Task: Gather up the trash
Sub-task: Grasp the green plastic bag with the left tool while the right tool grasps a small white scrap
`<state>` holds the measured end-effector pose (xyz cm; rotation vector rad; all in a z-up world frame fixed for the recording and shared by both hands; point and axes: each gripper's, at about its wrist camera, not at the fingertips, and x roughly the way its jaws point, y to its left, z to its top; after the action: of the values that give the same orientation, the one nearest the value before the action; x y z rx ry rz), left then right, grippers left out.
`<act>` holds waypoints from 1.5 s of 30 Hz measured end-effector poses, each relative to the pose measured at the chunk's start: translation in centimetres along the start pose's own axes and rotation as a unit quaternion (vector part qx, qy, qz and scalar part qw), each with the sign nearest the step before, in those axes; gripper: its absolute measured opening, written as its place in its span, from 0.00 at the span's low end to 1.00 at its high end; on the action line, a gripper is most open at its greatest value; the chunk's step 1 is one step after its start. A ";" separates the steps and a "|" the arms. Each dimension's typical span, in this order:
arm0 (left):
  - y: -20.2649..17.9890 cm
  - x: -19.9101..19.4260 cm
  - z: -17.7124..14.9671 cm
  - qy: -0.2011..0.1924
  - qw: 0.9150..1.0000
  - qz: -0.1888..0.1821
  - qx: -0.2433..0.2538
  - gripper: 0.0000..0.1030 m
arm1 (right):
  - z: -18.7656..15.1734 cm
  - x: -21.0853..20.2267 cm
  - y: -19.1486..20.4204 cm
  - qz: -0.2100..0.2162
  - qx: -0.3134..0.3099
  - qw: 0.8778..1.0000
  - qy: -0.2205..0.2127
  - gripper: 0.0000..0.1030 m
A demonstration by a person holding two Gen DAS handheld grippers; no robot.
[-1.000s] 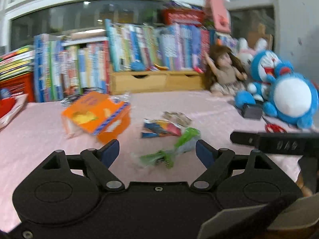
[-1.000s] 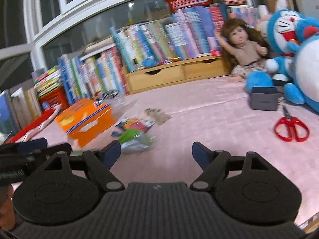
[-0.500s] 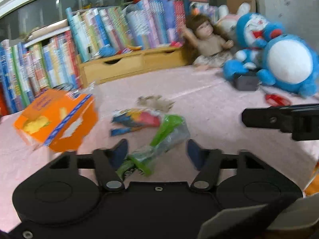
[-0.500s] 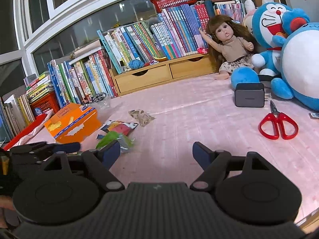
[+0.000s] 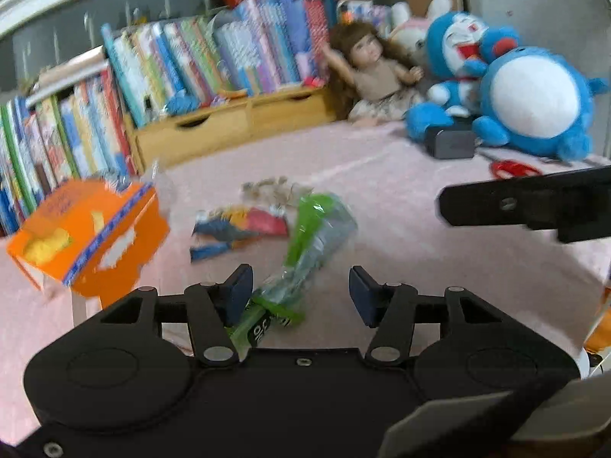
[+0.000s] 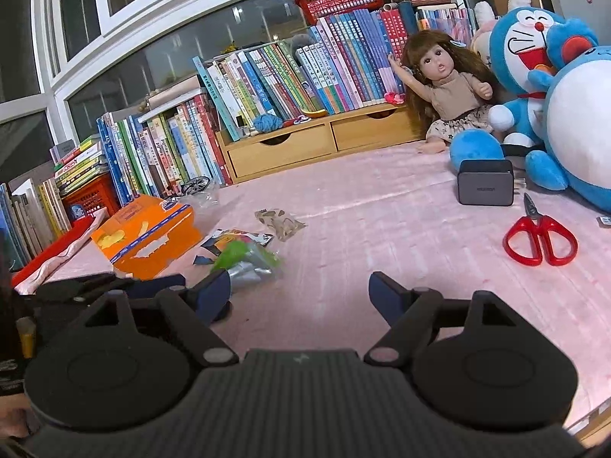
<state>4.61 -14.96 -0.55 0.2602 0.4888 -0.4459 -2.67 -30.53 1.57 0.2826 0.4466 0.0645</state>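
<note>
Litter lies on the pink cloth: a green and clear plastic wrapper, a colourful torn packet, a small brown scrap and a torn orange carton. My left gripper is open, low over the near end of the green wrapper, whose end lies by the left finger. My right gripper is open over bare cloth, to the right of the litter. The left gripper's fingers show at the left of the right wrist view.
Books and a wooden drawer unit line the back. A doll and blue plush toys sit at the right, with a grey charger block and red scissors nearby. A red tray lies at left.
My left gripper has moved forward and down over the green wrapper, which now reaches between its fingers. The right gripper has stayed nearly still, open.
</note>
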 end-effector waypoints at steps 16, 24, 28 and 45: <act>7.2 -9.9 2.6 -0.108 0.984 0.068 -0.126 0.34 | -1.3 0.9 3.7 0.036 -0.067 0.997 0.017 0.85; 13.0 -12.2 0.1 -0.031 0.969 0.107 -0.219 0.35 | -2.3 3.7 10.9 0.102 -0.145 0.983 0.045 0.85; 13.9 -13.0 -1.9 -0.020 0.965 0.133 -0.227 0.35 | -2.0 5.4 14.2 0.122 -0.181 0.974 0.058 0.81; 13.0 -13.9 -4.6 -0.004 0.965 0.133 -0.225 0.35 | -2.9 8.3 15.9 0.070 -0.182 0.977 0.084 0.16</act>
<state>-2.10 2.87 4.27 -0.1149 0.5250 -0.0663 3.59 -13.49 0.10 -0.0541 0.5734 0.3058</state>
